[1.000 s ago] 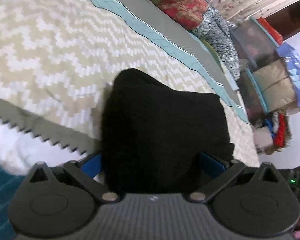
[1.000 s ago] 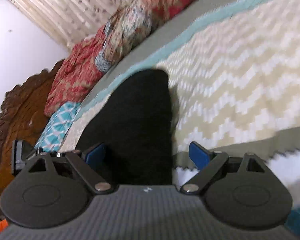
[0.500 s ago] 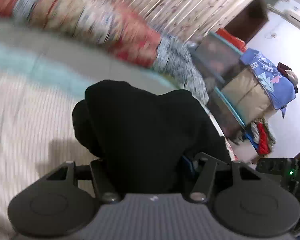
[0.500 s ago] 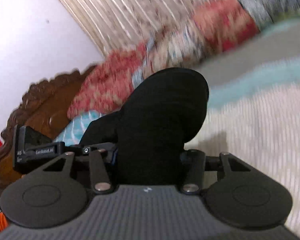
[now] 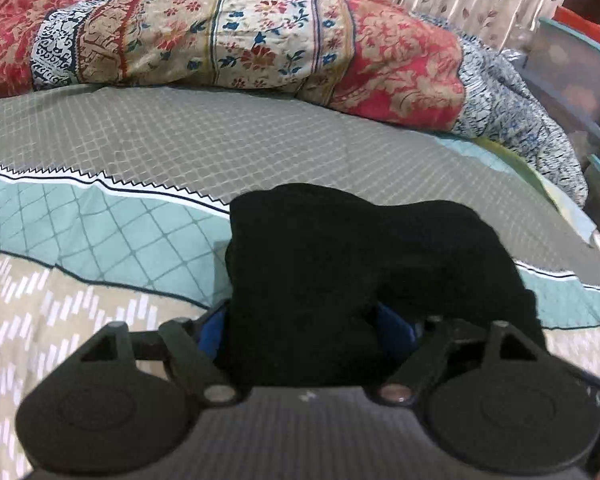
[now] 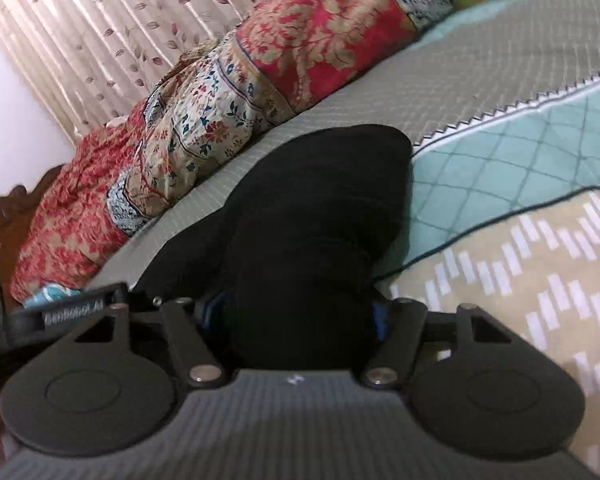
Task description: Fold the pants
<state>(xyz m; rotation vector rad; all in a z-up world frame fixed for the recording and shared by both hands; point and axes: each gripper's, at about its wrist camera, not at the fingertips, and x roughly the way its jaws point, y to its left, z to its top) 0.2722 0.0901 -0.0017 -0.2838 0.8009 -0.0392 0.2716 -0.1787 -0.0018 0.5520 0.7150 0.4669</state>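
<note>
Black pants (image 5: 360, 272) carried from the zigzag middle of the bed (image 5: 100, 240) to its teal border, left hand-held gripper (image 5: 300, 320) and right hand-held gripper (image 6: 296, 312) just widening, still clamped on the bundle

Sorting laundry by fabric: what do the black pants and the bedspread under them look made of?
Black pants: soft, matte, thick, probably knit or fleece; they bunch in rounded folds without shine. Bedspread: seemingly printed woven cotton, matte, with flat grid and zigzag patterns.
</note>
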